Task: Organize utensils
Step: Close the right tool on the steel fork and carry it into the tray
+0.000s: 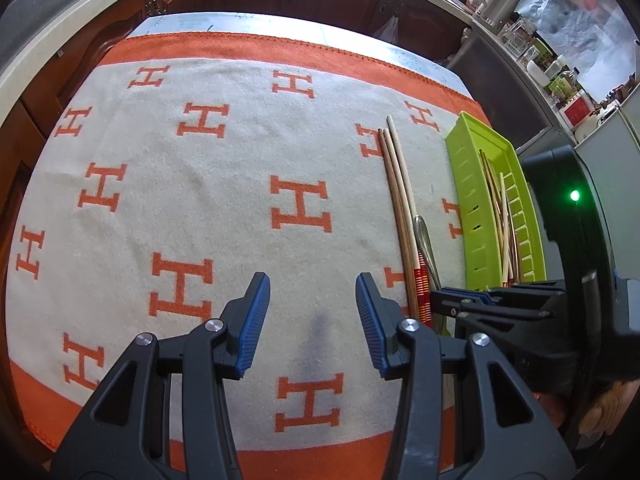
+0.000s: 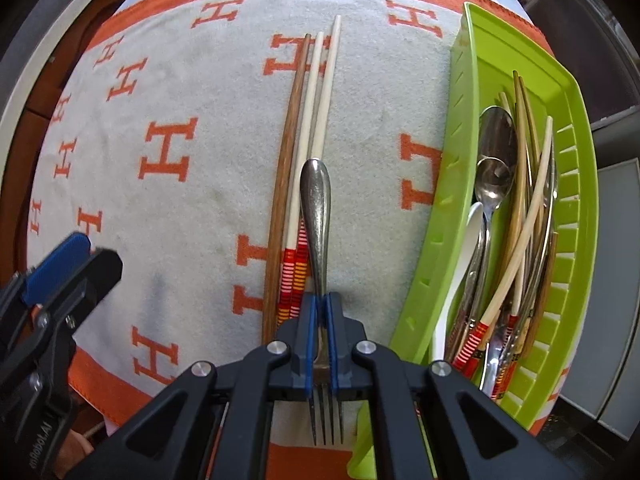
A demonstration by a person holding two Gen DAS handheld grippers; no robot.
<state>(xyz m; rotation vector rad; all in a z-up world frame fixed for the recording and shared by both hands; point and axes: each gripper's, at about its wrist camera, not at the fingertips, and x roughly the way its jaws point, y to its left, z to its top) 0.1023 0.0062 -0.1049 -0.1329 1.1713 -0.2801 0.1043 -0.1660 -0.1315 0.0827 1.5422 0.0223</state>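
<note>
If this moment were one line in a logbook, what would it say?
right gripper: jaws shut on fork | left gripper: open, empty | chopsticks: on cloth | green tray: part filled

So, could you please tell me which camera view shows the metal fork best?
The right wrist view: the fork runs up the middle, handle forward, tines toward the camera, clamped in the right tool. The left wrist view shows only its handle beside the chopsticks; the right tool hides the rest.
</note>
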